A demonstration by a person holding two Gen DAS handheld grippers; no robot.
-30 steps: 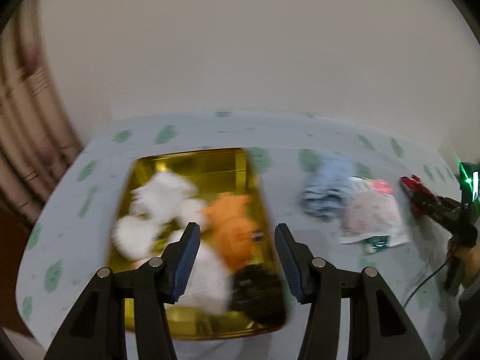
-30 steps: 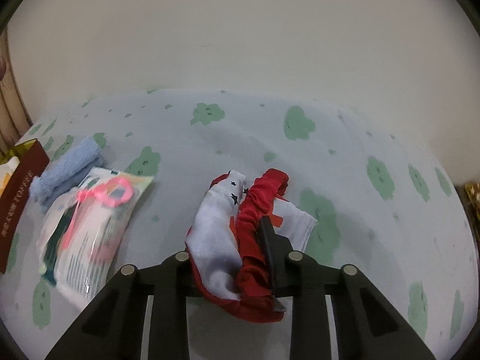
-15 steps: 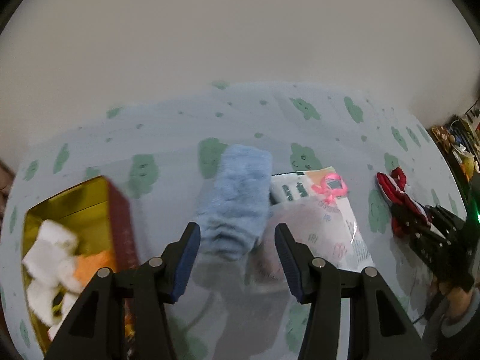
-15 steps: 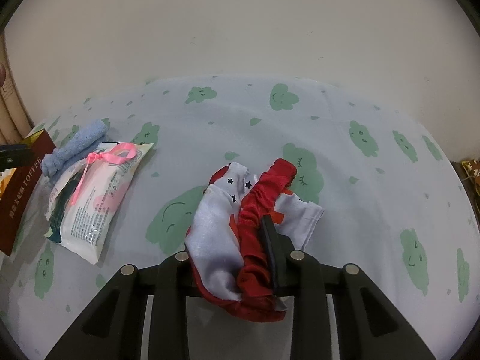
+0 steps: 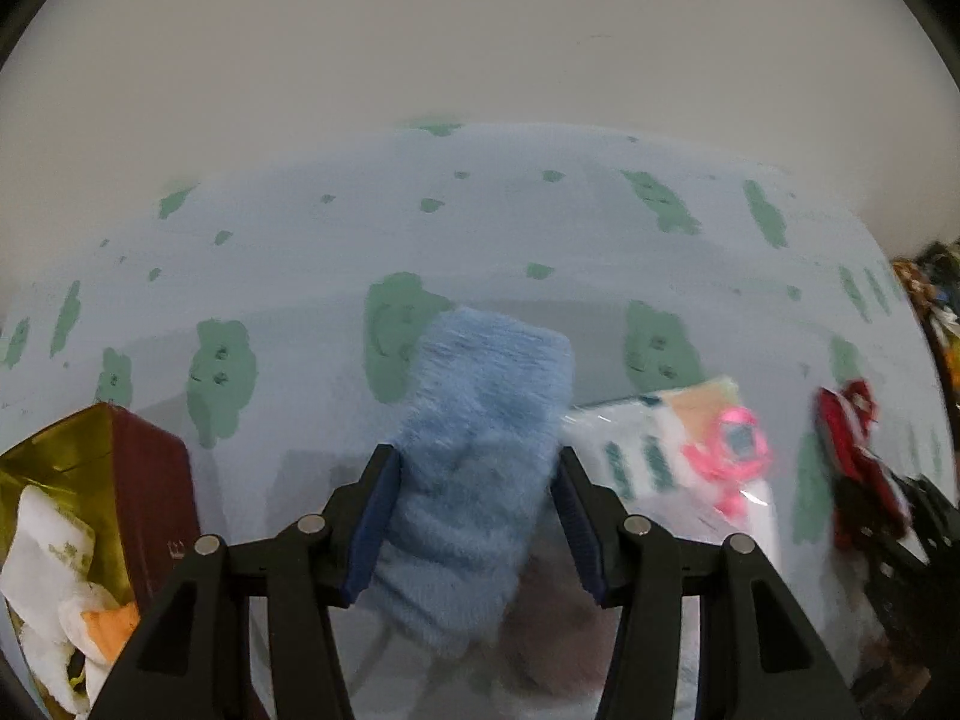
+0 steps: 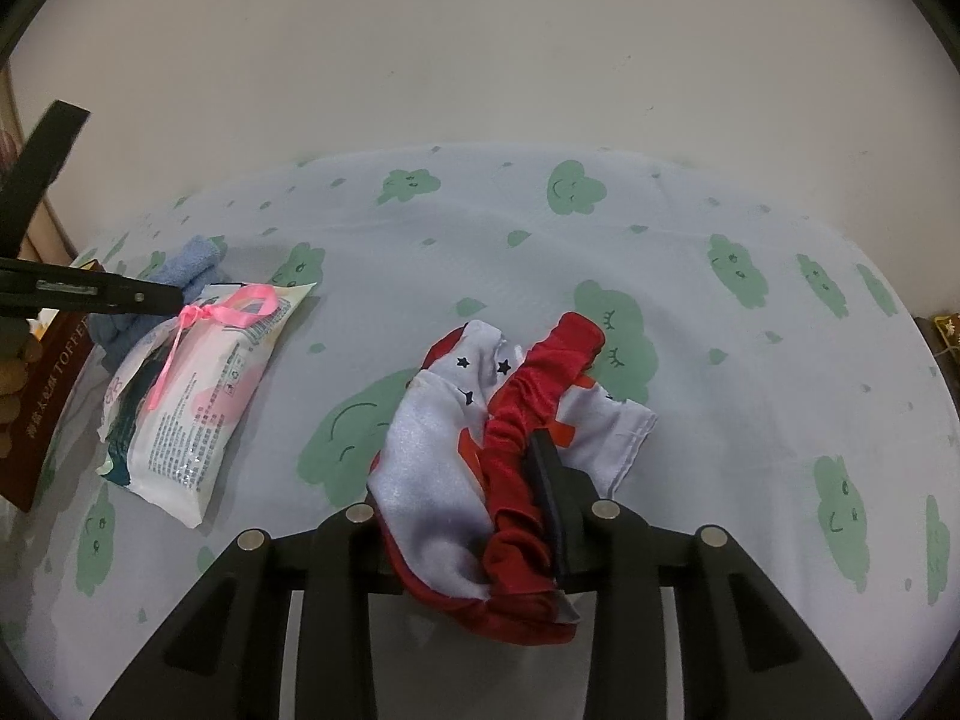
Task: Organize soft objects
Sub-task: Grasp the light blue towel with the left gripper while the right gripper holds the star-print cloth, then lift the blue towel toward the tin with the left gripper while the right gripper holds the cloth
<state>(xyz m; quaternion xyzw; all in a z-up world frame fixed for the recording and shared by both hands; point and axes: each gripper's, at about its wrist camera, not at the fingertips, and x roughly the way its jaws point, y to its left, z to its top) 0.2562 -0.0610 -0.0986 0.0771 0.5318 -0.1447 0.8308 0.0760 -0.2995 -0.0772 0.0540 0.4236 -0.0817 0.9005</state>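
1. The left gripper [image 5: 474, 516] is held partly open, its blue pads either side of the blue fluffy towel [image 5: 480, 480] (contact cannot be told through the blur).
2. The towel lies on the cloud-print cloth [image 6: 750, 360], just beside the wipes packet [image 6: 192, 396].
3. The right gripper's [image 6: 480, 516] jaws are opening, with the red-and-white fabric [image 6: 510, 438] between them.

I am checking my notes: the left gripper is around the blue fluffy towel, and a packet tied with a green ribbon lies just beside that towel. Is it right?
Not quite: the ribbon is pink, not green, as the right wrist view shows. The rest holds: the left gripper straddles the blue fluffy towel, and the packet lies just beside it.
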